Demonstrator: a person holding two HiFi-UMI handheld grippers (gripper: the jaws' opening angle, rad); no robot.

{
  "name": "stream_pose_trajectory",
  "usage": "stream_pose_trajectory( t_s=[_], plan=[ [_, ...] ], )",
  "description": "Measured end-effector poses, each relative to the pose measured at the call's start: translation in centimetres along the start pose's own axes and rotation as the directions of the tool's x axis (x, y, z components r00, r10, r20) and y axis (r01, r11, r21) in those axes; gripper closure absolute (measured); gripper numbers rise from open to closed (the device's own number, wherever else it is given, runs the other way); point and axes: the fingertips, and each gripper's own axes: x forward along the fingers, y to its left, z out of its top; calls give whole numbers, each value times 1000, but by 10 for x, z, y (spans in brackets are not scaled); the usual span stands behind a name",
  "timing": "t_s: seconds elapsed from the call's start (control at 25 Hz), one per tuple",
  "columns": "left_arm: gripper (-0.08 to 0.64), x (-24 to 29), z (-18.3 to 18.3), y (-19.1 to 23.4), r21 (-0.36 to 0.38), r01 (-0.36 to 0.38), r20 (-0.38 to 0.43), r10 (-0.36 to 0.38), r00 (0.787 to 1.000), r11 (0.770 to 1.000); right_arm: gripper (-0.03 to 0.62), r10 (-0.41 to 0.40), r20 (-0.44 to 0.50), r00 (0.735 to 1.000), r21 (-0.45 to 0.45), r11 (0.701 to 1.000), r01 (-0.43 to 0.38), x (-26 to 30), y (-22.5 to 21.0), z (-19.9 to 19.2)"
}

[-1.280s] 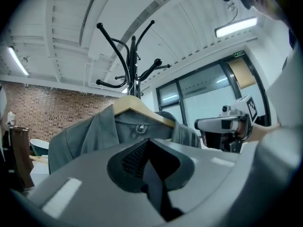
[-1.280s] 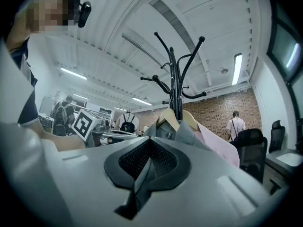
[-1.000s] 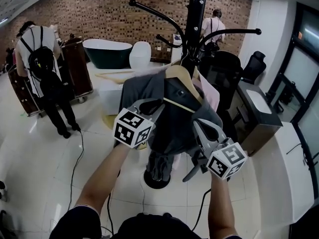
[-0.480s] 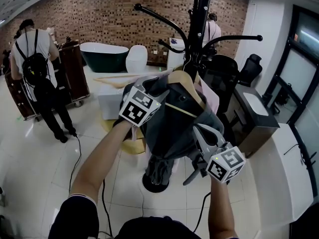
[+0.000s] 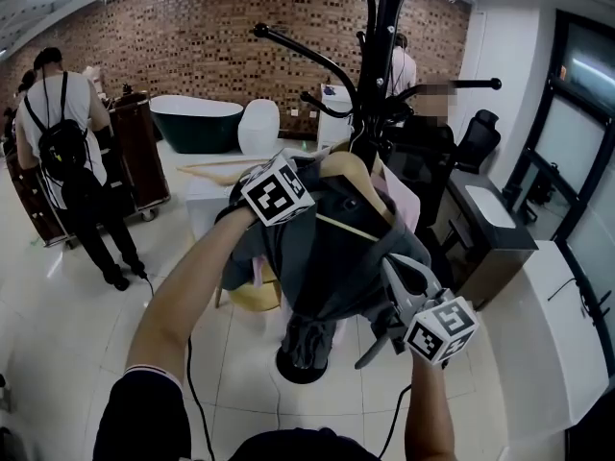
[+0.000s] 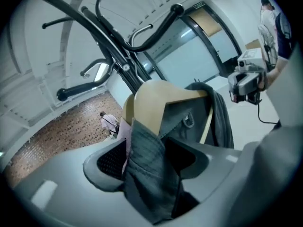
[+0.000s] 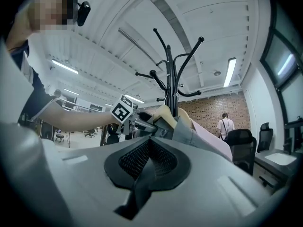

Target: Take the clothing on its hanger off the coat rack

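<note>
A grey garment [image 5: 332, 248] hangs on a wooden hanger [image 5: 354, 169] from the black coat rack [image 5: 384, 56]. My left gripper [image 5: 306, 173] is up at the garment's collar, by the hanger's shoulder. Its jaws have just been opening and stand wide apart, with a fold of grey collar [image 6: 149, 155] lying loose between them under the hanger [image 6: 156, 105]. My right gripper [image 5: 392, 262] is lower, at the garment's right edge. Its pads [image 7: 163, 157] are shut on a dark strip of the garment [image 7: 137, 190]. The hanger's hook is hidden behind the rack pole.
A pink garment [image 5: 405, 198] hangs behind the grey one. The rack's round base [image 5: 300, 363] stands on the tiled floor with a cable beside it. A person with a backpack [image 5: 62, 142] is at the left, a black chair [image 5: 480, 133] and a white counter [image 5: 538, 334] at the right.
My left gripper has risen from the garment's left side to the collar, rolled, and opened its jaws. The right gripper has stayed where it was, still shut on the garment.
</note>
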Motion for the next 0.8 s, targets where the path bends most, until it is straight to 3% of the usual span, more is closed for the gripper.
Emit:
stream_pose_trajectory(
  t_s=[0.16,0.28,0.48,0.8],
  plan=[
    [307,9,-3,-2,26,2,-21,-2,1000,1000,592,-24,13,1000,-10,1000,24,-4,-5,4],
    [428,8,-3,2,47,-15,-28,16,999,999,592,-37,13,999,-15,999,37,-6,-8,5],
    [442,6,-5,6,97,-46,-45,50,998,994,592,-47,10,999,-16,999,47,-8,-9,4],
    [439,-6,9,25,93,-104,-18,107,994,990,592,-60,12,998,-6,998,60,-16,-11,2]
  ],
)
